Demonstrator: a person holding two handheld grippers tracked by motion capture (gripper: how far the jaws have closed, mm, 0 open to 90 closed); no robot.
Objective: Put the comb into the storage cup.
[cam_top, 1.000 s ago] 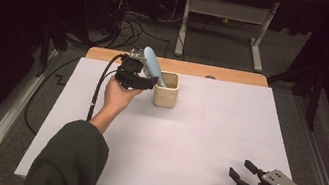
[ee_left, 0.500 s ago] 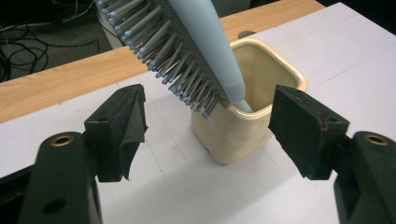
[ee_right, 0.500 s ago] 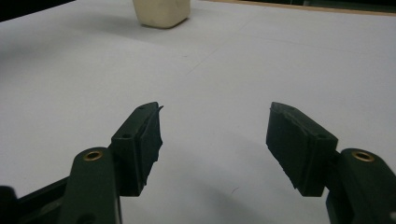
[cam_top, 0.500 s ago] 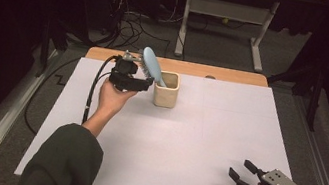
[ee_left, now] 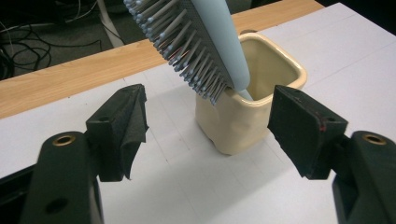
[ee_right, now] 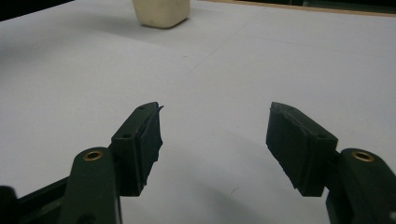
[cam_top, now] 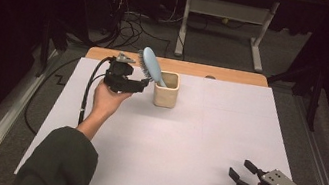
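Blue hairbrush just beyond left tool

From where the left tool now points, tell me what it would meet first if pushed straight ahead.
Most likely the cream cup, which sits straight ahead of the open left tool. The blue hairbrush leaning out of it hangs higher and might be brushed first; depth is hard to judge.

Light-blue hairbrush standing handle-down in cream cup, leaning toward table's far left. Head with grey, round-tipped bristles protruding above rim, bristle face turned down and left. Cup square-sided with rounded corners, glossy, upright, open top. Positioned on white sheet near far edge, left of centre, just short of wooden strip.
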